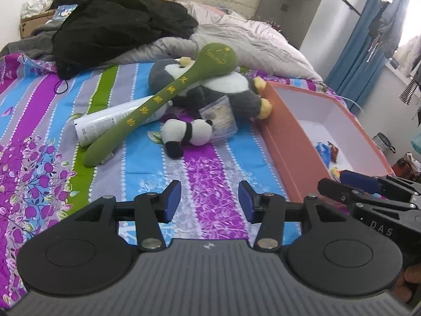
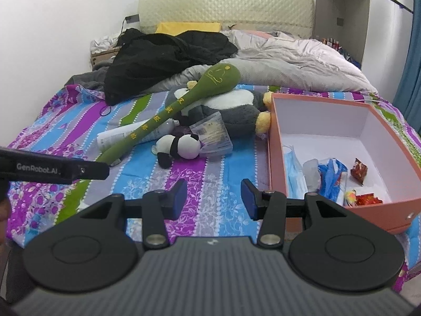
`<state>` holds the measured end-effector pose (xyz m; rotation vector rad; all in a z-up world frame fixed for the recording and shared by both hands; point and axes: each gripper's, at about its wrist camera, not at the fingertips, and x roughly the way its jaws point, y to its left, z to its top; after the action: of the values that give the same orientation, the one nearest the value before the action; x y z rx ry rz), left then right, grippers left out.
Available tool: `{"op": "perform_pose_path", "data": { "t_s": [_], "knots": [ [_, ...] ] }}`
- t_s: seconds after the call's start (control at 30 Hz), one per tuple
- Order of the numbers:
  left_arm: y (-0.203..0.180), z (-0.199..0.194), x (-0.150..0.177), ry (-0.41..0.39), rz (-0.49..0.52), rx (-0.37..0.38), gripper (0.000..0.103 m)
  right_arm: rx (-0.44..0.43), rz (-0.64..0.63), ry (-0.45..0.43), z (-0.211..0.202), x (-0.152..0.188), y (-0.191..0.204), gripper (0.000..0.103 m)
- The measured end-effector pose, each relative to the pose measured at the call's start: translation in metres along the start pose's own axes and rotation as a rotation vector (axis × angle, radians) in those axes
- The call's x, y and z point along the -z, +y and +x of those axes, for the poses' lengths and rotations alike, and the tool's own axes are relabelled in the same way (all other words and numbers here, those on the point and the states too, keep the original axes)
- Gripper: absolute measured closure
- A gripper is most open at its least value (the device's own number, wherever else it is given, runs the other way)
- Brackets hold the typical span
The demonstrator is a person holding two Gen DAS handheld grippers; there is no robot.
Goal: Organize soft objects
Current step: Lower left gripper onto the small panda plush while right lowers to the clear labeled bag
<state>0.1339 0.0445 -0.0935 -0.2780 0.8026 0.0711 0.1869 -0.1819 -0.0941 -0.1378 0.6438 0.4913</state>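
1. Progress is small, as I judge it: the soft toys lie in a heap on the bed (image 2: pixel 86 121), and none of them is in the orange box (image 2: pixel 273 142).
2. The box stands open on the bed to my right, just beside the heap. Inside it I see only small things: a blue face mask (image 2: pixel 293 168), a blue plastic bag (image 2: pixel 332 173) and some red snack packets (image 2: pixel 359 169). No plush toy is among them.
3. The long green plush (image 1: pixel 158 97) lies across the grey penguin plush (image 1: pixel 223 89), with its round head up on the penguin and its thin end down on the bedsheet.
4. The small panda plush (image 1: pixel 188 134) lies in front of the penguin, touching a clear packet (image 1: pixel 222 117). A white tube (image 1: pixel 110 123) lies under the green plush; it is not soft, so I think it is not part of my work.
5. What is left, in my opinion, is nearly all: the three toys wait to be sorted, probably into the box.
6. My left tool (image 1: pixel 209 201) is wide open and holds nothing. It hangs above the striped sheet, near the heap but apart from it.
7. My right tool (image 2: pixel 214 198) is also wide open and empty, above the sheet, with the near corner of the box just beside its right finger.
8. Neither tool touches any toy.
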Motion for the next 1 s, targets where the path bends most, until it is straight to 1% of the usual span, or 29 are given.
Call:
{"op": "perform_pose_path", "data": {
  "t_s": [0.23, 0.27, 0.3, 0.37, 0.53, 0.7, 0.9, 1.0],
  "knots": [
    [0.026, 0.05, -0.016, 0.042, -0.047, -0.037, 0.049, -0.008, 0.015, 0.061, 0.055, -0.022, -0.003, 0.055],
    [0.03, 0.059, -0.018, 0.048, -0.056, -0.038, 0.048, -0.006, 0.015, 0.073, 0.065, -0.025, -0.003, 0.051],
    [0.033, 0.067, -0.02, 0.056, -0.063, -0.041, 0.048, -0.007, 0.018, 0.079, 0.074, -0.028, -0.005, 0.041],
    [0.041, 0.086, -0.023, 0.073, -0.074, -0.05, 0.047, -0.013, 0.026, 0.087, 0.091, -0.033, -0.008, 0.035],
    [0.054, 0.131, -0.034, 0.113, -0.071, -0.061, 0.047, -0.032, 0.036, 0.123, 0.136, -0.046, -0.015, 0.035],
    [0.063, 0.171, -0.044, 0.134, -0.074, -0.061, 0.046, -0.047, 0.069, 0.159, 0.189, -0.058, -0.02, 0.035],
    [0.069, 0.209, -0.052, 0.148, -0.08, -0.061, 0.046, -0.039, 0.065, 0.207, 0.245, -0.065, -0.023, 0.034],
    [0.072, 0.223, -0.053, 0.157, -0.089, -0.058, 0.046, -0.043, 0.068, 0.225, 0.264, -0.066, -0.025, 0.034]
  ]
}}
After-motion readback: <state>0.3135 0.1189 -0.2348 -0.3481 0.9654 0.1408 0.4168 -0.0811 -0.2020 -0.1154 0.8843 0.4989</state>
